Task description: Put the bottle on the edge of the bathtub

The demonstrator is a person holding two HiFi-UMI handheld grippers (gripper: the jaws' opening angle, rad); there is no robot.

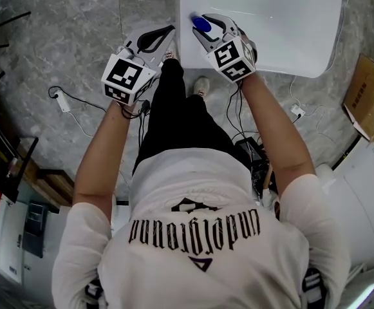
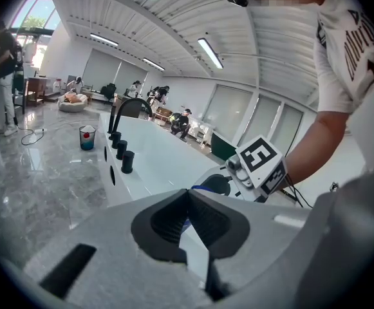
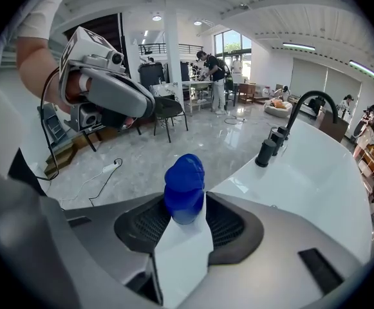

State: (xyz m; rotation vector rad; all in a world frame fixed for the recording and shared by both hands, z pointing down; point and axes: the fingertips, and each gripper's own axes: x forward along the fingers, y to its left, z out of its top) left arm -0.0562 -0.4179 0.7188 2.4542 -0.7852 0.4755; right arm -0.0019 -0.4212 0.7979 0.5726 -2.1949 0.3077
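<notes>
item: bottle (image 3: 184,188), clamped in our right gripper (image 1: 206,28) at the bathtub (image 1: 277,24) rim for placing; our left gripper (image 2: 188,198) closed, empty.

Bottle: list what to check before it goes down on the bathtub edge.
1. Grip: right gripper has its jaws closed on the bottle: ok.
2. Landing spot: the bathtub edge next to the bottle is bare: ok.
3. Obstacles: the faucet fittings stand farther along the edge, apart from the bottle: ok.
4. Left gripper: shut, empty, apart from the bottle: ok.
5. Bottle upright: cannot tell.
6. Gap between the bottle's base and the edge: hidden, cannot tell.
</notes>
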